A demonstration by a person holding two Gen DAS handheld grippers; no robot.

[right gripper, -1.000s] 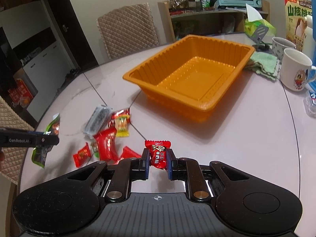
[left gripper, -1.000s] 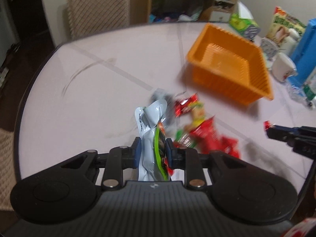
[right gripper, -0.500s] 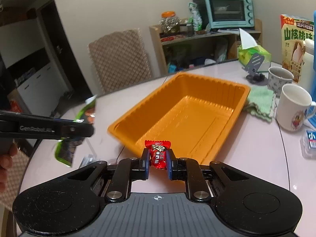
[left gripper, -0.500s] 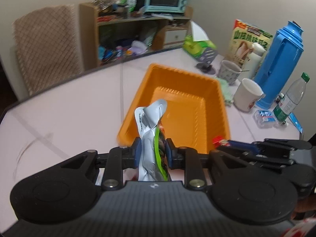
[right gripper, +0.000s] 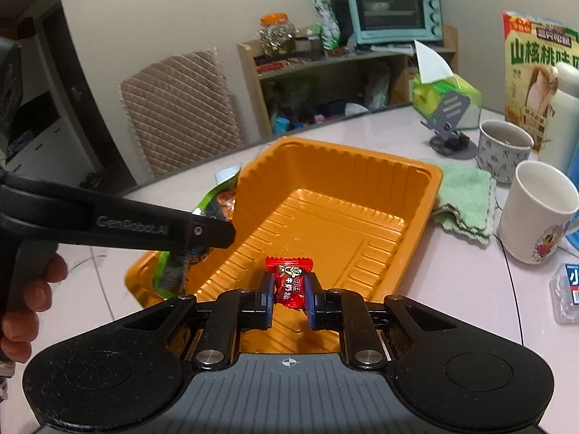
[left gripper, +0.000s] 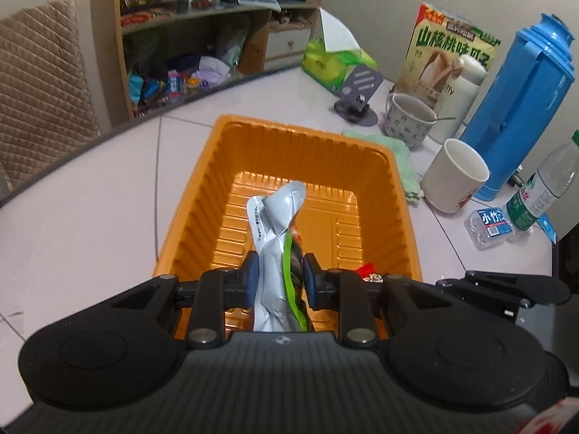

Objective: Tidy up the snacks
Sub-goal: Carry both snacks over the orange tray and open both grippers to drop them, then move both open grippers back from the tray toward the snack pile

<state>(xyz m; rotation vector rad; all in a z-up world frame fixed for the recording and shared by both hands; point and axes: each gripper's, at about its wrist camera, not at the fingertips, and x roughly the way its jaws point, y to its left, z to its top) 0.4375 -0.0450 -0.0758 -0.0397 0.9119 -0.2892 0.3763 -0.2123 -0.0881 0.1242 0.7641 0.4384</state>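
Pouch (left gripper: 277,231), light and crinkly, pinched mid-body in left gripper (left gripper: 279,278) over tray (left gripper: 188,213). Candy (right gripper: 288,282), small, slick wrapper, clamped at its middle by right gripper (right gripper: 288,296), near tray's near edge.

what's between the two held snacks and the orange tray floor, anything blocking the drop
Nothing visible. The tray floor is bare below both. The left gripper holds the silver-green packet over it, and the right gripper holds the red candy over its near end.
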